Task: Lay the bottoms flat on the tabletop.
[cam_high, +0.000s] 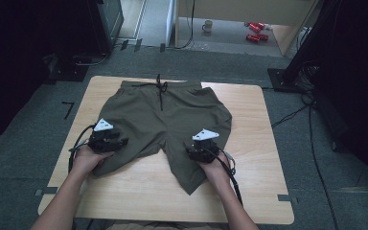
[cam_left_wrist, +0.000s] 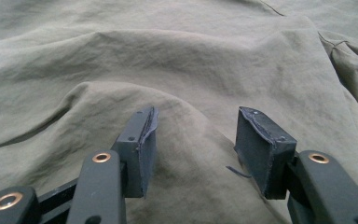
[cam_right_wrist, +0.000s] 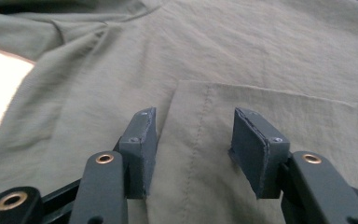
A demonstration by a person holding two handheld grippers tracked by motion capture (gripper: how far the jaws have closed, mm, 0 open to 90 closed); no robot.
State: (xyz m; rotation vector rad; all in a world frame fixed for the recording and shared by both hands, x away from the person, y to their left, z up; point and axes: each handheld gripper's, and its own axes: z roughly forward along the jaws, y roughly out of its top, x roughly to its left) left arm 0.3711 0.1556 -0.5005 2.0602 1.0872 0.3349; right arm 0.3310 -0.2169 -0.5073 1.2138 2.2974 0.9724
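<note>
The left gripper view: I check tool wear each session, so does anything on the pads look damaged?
Yes. Both pads of the left hand-held gripper have frayed, peeling facing at their edges, and a loose strip hangs off the right one, above the olive shorts.

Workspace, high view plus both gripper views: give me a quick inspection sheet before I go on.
Surface: wooden table, bare around the garment.
Job's things: olive shorts spread flat, waistband at the far edge, black drawstring tied.
Clutter: nothing seen on the table.
Grippers: left gripper over one leg, jaws apart above a raised fold; right gripper over the other leg, jaws apart astride a stitched seam.
Cables: black cable trails from each gripper toward the person.
Surroundings: grey carpet, red cans and a mug on the floor beyond.
</note>
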